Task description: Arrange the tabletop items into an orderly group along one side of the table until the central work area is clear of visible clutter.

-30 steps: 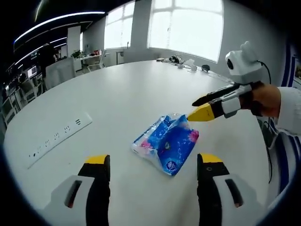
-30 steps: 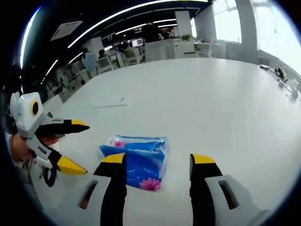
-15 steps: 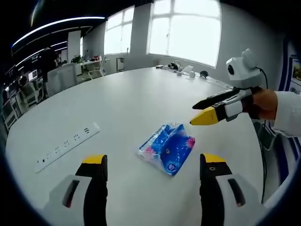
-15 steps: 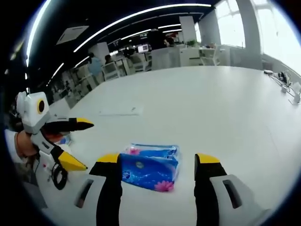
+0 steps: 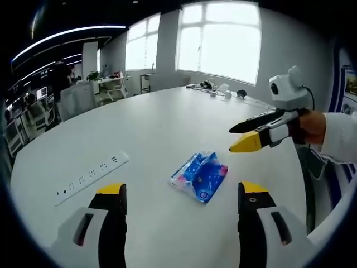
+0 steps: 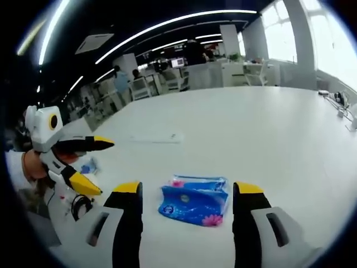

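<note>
A blue tissue pack (image 5: 199,176) with pink flowers lies flat on the white round table (image 5: 150,128). In the left gripper view my left gripper (image 5: 183,192) is open, its yellow-tipped jaws standing just short of the pack. My right gripper (image 5: 231,139) reaches in from the right, open and empty, above and just beyond the pack. In the right gripper view the tissue pack (image 6: 195,199) sits between the open jaws of my right gripper (image 6: 188,190), lower down on the table. The left gripper (image 6: 99,166) shows at the left, open.
A white power strip (image 5: 92,177) lies left of the pack, and the power strip (image 6: 156,138) appears farther back in the right gripper view. Small items and cables (image 5: 215,86) sit at the far table edge. A small blue object (image 6: 86,166) lies behind the left gripper. Desks and chairs stand beyond.
Both cameras have drawn back and up from the tissue pack, which now looks smaller. The pack has stayed on the table. Both grippers remain open.
</note>
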